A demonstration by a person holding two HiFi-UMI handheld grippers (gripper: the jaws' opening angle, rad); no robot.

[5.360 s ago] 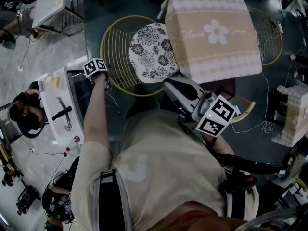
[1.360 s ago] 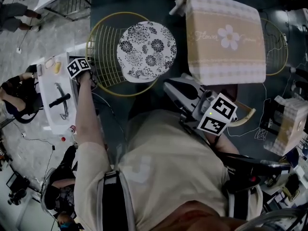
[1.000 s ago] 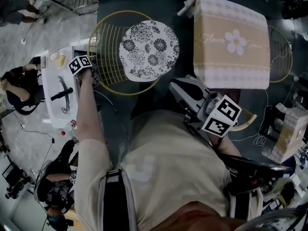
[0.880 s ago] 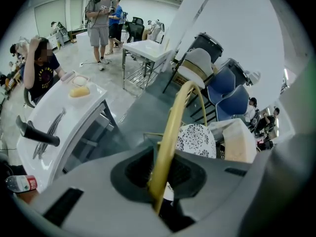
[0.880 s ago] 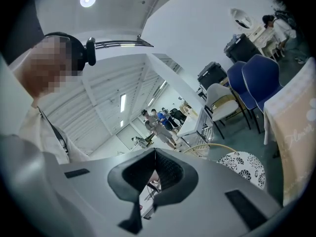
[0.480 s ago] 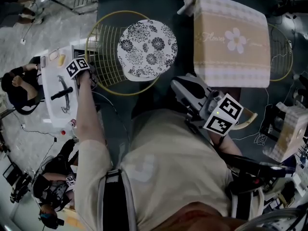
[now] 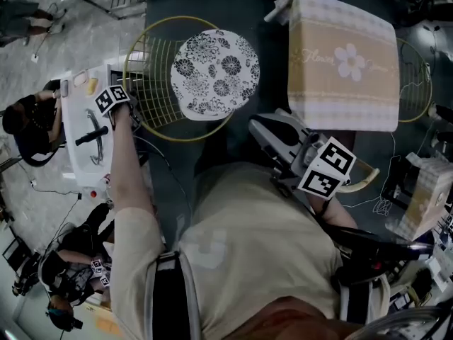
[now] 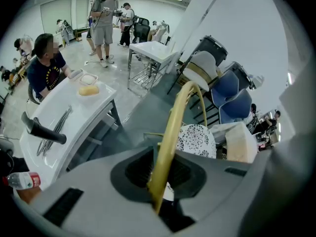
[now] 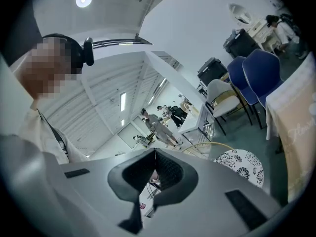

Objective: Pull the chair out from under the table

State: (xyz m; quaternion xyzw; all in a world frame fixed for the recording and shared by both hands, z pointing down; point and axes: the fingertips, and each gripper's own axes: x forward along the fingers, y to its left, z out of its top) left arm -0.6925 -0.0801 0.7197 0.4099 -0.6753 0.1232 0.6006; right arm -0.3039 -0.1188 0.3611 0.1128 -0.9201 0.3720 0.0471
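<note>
The surface (image 7: pixel 343 83) with the flower cloth is on the right. The chair (image 7: pixel 152 83) stands just left of it, out in the open, not under it. It looks like a light, stiff wire chair, so it should slide easily. Its round cushion (image 7: pixel 216 73) may be loose. Your left tongs (image 8: pixel 159 179) are clamped on the thin gold rim (image 8: pixel 170 132) at the chair's left side. That rim looks smooth, so grip it tight. Your right tongs (image 9: pixel 152 174) are closed together on nothing.
</note>
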